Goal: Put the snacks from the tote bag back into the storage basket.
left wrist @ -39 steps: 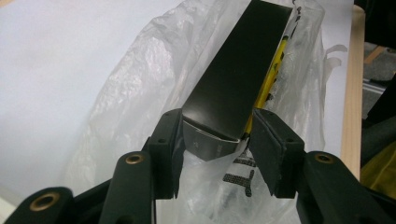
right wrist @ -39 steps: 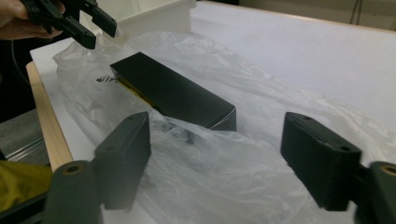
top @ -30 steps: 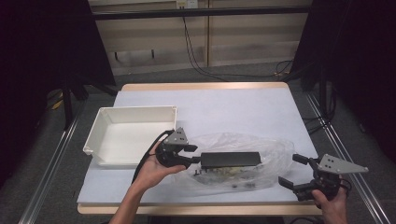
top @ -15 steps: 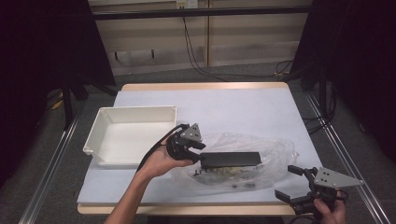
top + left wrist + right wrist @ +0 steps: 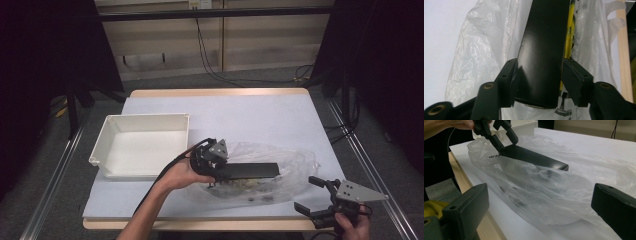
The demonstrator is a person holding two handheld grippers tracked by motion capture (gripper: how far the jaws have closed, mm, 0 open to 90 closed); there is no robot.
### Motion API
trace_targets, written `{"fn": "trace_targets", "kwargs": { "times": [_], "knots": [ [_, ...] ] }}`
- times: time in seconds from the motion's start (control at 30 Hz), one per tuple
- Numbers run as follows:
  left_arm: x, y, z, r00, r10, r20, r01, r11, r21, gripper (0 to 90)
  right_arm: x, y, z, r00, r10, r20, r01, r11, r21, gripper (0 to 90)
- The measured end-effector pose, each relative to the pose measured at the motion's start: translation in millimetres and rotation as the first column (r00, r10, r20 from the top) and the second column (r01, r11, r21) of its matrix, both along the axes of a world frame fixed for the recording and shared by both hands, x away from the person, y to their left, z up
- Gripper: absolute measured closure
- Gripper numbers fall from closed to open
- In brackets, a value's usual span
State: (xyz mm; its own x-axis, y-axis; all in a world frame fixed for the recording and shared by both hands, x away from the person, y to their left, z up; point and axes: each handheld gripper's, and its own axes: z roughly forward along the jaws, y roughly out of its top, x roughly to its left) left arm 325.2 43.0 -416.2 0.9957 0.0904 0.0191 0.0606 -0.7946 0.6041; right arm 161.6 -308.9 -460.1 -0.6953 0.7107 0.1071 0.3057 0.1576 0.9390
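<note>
A flat black box (image 5: 250,171) lies on a clear plastic bag (image 5: 287,187) near the table's front. My left gripper (image 5: 220,172) straddles the box's left end. Its jaws have just been opening, and the box (image 5: 544,37) stands between the pads with a thin gap on one side. The bag (image 5: 479,50) spreads under and around the box, with a yellow strip beside it. My right gripper (image 5: 306,193) hovers open at the front right edge, empty, facing the bag (image 5: 544,195). It looks across at the box (image 5: 536,157) and the left gripper (image 5: 499,132).
A white tray (image 5: 145,118) sits empty at the left, just behind the left hand. The table (image 5: 250,115) has a lavender top with a wooden front edge (image 5: 491,225). Small dark items lie inside the bag. Cables run across the floor behind.
The left hand has shifted a little to the right along the box's end and its jaws have widened. The right gripper has sunk slightly toward the front edge.
</note>
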Motion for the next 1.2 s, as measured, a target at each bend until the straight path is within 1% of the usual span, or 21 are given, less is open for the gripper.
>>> {"fn": "trace_targets", "kwargs": {
  "times": [0.03, 0.07, 0.13, 0.23, 0.27, 0.3, 0.33, 0.37, 0.4, 0.47, 0.57, 0.7, 0.8, 0.83, 0.87, 0.93, 0.97, 1.0, 1.1, 1.17, 1.2],
  "knots": [
    [0.0, 0.0, 0.0, 1.0000, 0.000, 0.000, 0.000, 1.0000, 0.000, 45.0, 0.0, 0.0, 0.0, 1.0000, 0.000, 0.000, 0.000, 1.000, 0.000, 1.1],
    [1.0, -1.1, 0.5, 0.9999, -0.010, 0.003, 0.010, 0.9999, 0.008, 44.9, 0.0, 0.0, 0.1, 1.0000, 0.002, -0.002, -0.002, 1.000, 0.000, 1.1],
    [1.0, -1.6, -0.8, 0.9999, 0.006, 0.010, -0.006, 1.0000, 0.001, 44.3, -0.2, 0.2, -0.2, 1.0000, 0.005, -0.009, -0.005, 1.000, -0.001, 1.0],
    [2.0, -2.2, -1.7, 1.0000, 0.009, -0.001, -0.009, 0.9996, 0.025, 38.2, -0.1, 1.0, -0.7, 0.9996, 0.022, -0.020, -0.022, 1.000, -0.007, 1.1],
    [2.8, -2.6, -3.1, 1.0000, 0.003, 0.005, -0.003, 0.9993, 0.037, 38.4, 0.1, 1.5, -1.0, 0.9995, 0.024, -0.020, -0.024, 1.000, -0.007, 1.0],
    [2.8, -2.6, -3.1, 1.0000, 0.003, 0.005, -0.003, 0.9993, 0.037, 38.3, 0.4, 2.1, -1.1, 0.9997, 0.021, -0.017, -0.021, 1.000, -0.008, 1.0],
    [2.8, -3.4, -6.5, 1.0000, -0.005, -0.003, 0.005, 0.9989, 0.047, 38.2, 0.5, 2.2, -0.9, 0.9997, 0.018, -0.015, -0.018, 1.000, -0.008, 1.0],
    [2.8, -3.9, -7.6, 1.0000, -0.010, 0.002, 0.010, 0.9985, 0.053, 38.2, 0.7, 2.0, -0.9, 0.9998, 0.018, -0.010, -0.018, 1.000, -0.008, 1.0],
    [2.9, -4.3, -8.2, 1.0000, -0.009, -0.003, 0.009, 0.9984, 0.056, 37.9, 0.6, 2.0, -0.8, 0.9998, 0.018, -0.010, -0.018, 1.000, -0.005, 1.0],
    [3.0, -5.2, -9.3, 0.9997, -0.023, 0.011, 0.022, 0.9979, 0.060, 37.6, 0.3, 1.9, -1.0, 0.9997, 0.021, -0.013, -0.021, 1.000, -0.009, 1.0],
    [2.9, -5.5, -10.9, 0.9996, -0.028, 0.008, 0.027, 0.9976, 0.064, 37.9, 0.3, 1.8, -1.0, 0.9996, 0.027, -0.012, -0.027, 1.000, -0.011, 1.0],
    [4.6, -7.0, -13.8, 0.9990, -0.042, 0.015, 0.041, 0.9968, 0.068, 38.3, 0.3, 2.4, -0.8, 0.9994, 0.033, -0.015, -0.033, 0.999, -0.016, 1.0],
    [5.5, -9.0, -15.2, 0.9984, -0.055, 0.013, 0.054, 0.9945, 0.090, 38.4, 0.4, 2.4, -0.8, 0.9993, 0.034, -0.015, -0.034, 0.999, -0.016, 1.0],
    [5.4, -9.8, -15.8, 0.9978, -0.062, 0.021, 0.060, 0.9938, 0.093, 38.3, 0.5, 2.4, -0.8, 0.9994, 0.032, -0.015, -0.033, 0.999, -0.016, 1.0],
    [5.4, -10.2, -16.4, 0.9974, -0.069, 0.019, 0.066, 0.9929, 0.099, 38.3, 0.4, 2.6, -0.8, 0.9994, 0.030, -0.018, -0.030, 0.999, -0.015, 1.0],
    [4.8, -11.3, -18.9, 0.9981, -0.060, 0.012, 0.058, 0.9931, 0.102, 37.9, 0.3, 2.8, -0.8, 0.9992, 0.037, -0.018, -0.037, 0.999, -0.016, 1.0],
    [5.8, -12.2, -19.6, 0.9974, -0.069, 0.019, 0.067, 0.9919, 0.108, 37.8, 0.4, 2.9, -0.9, 0.9990, 0.040, -0.020, -0.040, 0.999, -0.016, 1.0],
    [5.8, -12.9, -20.5, 0.9978, -0.065, 0.013, 0.063, 0.9918, 0.111, 37.6, 0.4, 3.0, -1.0, 0.9988, 0.044, -0.023, -0.045, 0.999, -0.016, 1.0],
    [7.7, -14.4, -22.3, 0.9970, -0.078, 0.004, 0.077, 0.9892, 0.125, 37.4, 0.6, 3.7, -1.0, 0.9987, 0.047, -0.019, -0.048, 0.999, -0.021, 1.1],
    [7.7, -16.9, -24.8, 0.9982, -0.060, -0.011, 0.061, 0.9898, 0.129, 37.4, 0.5, 4.1, -1.1, 0.9989, 0.044, -0.019, -0.044, 0.999, -0.022, 1.0],
    [8.4, -18.2, -25.3, 0.9975, -0.069, -0.015, 0.070, 0.9874, 0.142, 37.6, 0.4, 4.4, -1.2, 0.9988, 0.044, -0.022, -0.044, 0.999, -0.025, 1.1]
  ]
}}
